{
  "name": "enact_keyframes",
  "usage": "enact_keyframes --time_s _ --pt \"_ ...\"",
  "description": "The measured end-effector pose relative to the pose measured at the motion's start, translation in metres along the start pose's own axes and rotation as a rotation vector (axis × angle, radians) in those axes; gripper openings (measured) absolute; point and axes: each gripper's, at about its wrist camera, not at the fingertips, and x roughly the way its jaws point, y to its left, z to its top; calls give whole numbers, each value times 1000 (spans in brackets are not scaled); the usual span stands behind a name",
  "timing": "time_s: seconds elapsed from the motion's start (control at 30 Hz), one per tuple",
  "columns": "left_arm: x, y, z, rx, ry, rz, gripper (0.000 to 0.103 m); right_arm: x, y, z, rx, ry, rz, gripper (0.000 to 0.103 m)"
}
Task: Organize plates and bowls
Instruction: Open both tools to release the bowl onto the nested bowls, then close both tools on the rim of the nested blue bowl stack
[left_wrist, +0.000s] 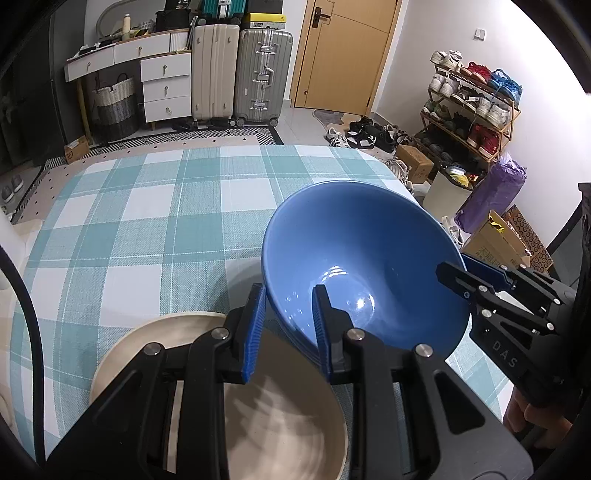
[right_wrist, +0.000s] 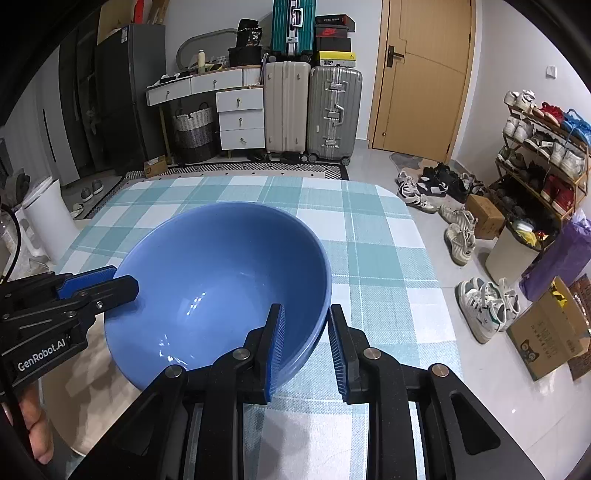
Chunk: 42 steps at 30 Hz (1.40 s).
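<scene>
A blue bowl (left_wrist: 362, 258) is held tilted above the checked tablecloth, between both grippers. My left gripper (left_wrist: 290, 328) straddles its near-left rim, one finger inside and one outside, shut on the rim. My right gripper (right_wrist: 306, 347) straddles the opposite rim in the same way; it also shows in the left wrist view (left_wrist: 476, 280). The bowl fills the middle of the right wrist view (right_wrist: 221, 280), where my left gripper (right_wrist: 99, 284) comes in from the left. A beige plate (left_wrist: 280, 417) lies on the table under my left gripper.
The table with the teal checked cloth (left_wrist: 155, 229) stretches ahead. Beyond it stand suitcases (left_wrist: 240, 74), a white drawer unit (left_wrist: 166, 88) and a door (left_wrist: 343, 55). Shoes, a shoe rack (left_wrist: 472, 107) and boxes lie on the floor to the right.
</scene>
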Motion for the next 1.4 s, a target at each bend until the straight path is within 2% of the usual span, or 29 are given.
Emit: enact_keyframes --time_s 0.17,0.23,0.33,0.37,0.4,0.43,0.53,0.7,0.83,0.9,0.93,1.4 --pt "4 4 1 -15 19 -16 24 1 -3 -1 16 13 44 34" --pt "5 7 1 -24 28 -26 28 1 -2 -2 19 15 51 45" --pt "6 8 1 -27 30 -24 40 1 -3 -3 29 13 51 52" --pt "6 9 1 -29 31 -22 48 1 -4 -4 33 15 54 54" --pt "7 10 1 -31 32 -22 56 0 -5 -4 38 15 54 63" --pt "7 11 2 -38 30 -24 60 0 -6 -4 42 13 53 72" --pt "6 14 2 -47 28 -26 78 -4 -10 -6 57 2 66 84" --pt "10 22 2 -75 39 -26 84 -2 -17 -7 89 12 40 95" --pt "15 28 1 -100 52 -37 90 0 -26 -10 136 25 65 96" --pt "18 30 0 -116 55 -43 101 2 -29 -10 158 30 79 96" --pt "18 32 0 -122 54 -42 102 2 -30 -11 167 32 85 96" --pt "32 41 -2 -178 67 -70 102 10 -31 -13 222 36 156 96"
